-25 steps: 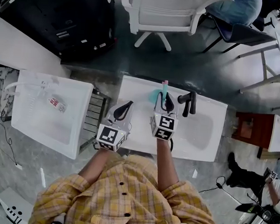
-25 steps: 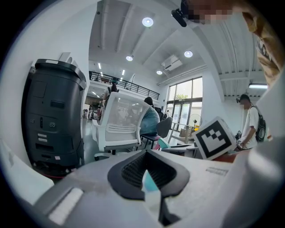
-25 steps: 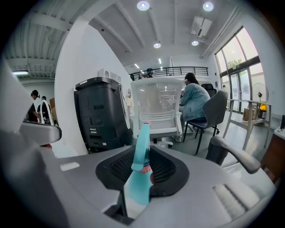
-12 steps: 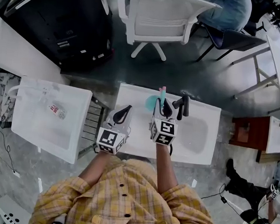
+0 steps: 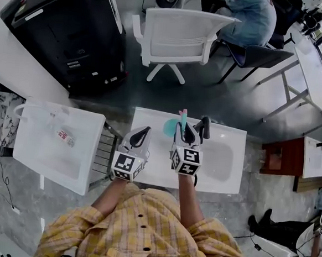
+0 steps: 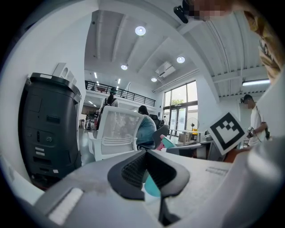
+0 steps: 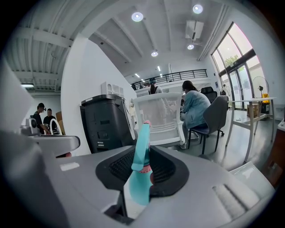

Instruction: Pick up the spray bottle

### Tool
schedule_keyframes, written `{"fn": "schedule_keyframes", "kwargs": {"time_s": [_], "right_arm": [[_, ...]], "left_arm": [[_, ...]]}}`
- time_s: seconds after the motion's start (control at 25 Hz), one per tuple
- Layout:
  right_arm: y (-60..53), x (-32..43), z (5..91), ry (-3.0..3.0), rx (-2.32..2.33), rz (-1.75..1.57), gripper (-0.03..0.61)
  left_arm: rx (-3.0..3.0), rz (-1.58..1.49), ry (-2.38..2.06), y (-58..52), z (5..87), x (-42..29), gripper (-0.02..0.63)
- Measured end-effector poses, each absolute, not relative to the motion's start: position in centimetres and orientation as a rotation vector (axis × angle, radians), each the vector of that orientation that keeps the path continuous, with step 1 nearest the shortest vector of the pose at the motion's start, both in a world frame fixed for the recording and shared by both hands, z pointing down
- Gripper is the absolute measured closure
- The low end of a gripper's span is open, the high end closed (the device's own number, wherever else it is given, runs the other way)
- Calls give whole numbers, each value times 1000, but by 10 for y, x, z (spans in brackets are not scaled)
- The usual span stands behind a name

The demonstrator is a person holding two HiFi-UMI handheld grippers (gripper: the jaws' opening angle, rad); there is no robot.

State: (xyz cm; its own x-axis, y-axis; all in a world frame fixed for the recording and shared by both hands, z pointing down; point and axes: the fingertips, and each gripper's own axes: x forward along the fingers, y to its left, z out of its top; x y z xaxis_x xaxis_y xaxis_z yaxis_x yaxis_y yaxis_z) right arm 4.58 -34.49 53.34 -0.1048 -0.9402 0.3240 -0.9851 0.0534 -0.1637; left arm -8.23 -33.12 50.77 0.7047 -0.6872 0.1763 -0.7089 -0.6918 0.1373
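The spray bottle (image 5: 172, 126) is teal with a pink nozzle. My right gripper (image 5: 189, 134) is shut on it and holds it in the air over the white basin top (image 5: 227, 172). In the right gripper view the bottle (image 7: 140, 164) stands between the black pads, its head tilted up past the fingertips. My left gripper (image 5: 140, 134) hovers just left of it, jaws together and empty. In the left gripper view the teal bottle (image 6: 168, 142) shows beyond the left gripper (image 6: 147, 171), next to the marker cube of the right gripper.
A black faucet (image 5: 204, 127) rises from the basin right of the bottle. A second white basin (image 5: 54, 144) stands at the left. Beyond are a white mesh chair (image 5: 176, 35), a black machine (image 5: 63, 29) and a seated person (image 5: 245, 15).
Both grippers have risen together, the right one carrying the spray bottle higher above the basin top. Neither gripper's jaws have changed.
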Motion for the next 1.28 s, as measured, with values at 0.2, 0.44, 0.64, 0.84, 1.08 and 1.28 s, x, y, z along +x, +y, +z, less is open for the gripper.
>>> {"fn": "schedule_keyframes", "kwargs": {"time_s": [0.2, 0.44, 0.64, 0.84, 1.08, 1.28], "right_arm": [[-338, 42, 517, -2220, 2005, 491, 489], [-328, 38, 502, -2244, 1988, 462, 489], [-320, 39, 491, -2258, 1991, 435, 489], [-313, 44, 478, -2268, 2003, 417, 489], [-310, 52, 467, -2275, 2025, 393, 489], [-311, 53, 465, -2277, 2038, 390, 489]], "left_arm": [[2742, 134, -1132, -331, 495, -79, 615], [2762, 103, -1135, -330, 481, -76, 615], [2780, 79, -1131, -328, 474, -72, 615], [2798, 59, -1131, -328, 463, -66, 615], [2820, 41, -1131, -331, 454, -61, 615], [2832, 38, -1129, -335, 451, -59, 615]]}}
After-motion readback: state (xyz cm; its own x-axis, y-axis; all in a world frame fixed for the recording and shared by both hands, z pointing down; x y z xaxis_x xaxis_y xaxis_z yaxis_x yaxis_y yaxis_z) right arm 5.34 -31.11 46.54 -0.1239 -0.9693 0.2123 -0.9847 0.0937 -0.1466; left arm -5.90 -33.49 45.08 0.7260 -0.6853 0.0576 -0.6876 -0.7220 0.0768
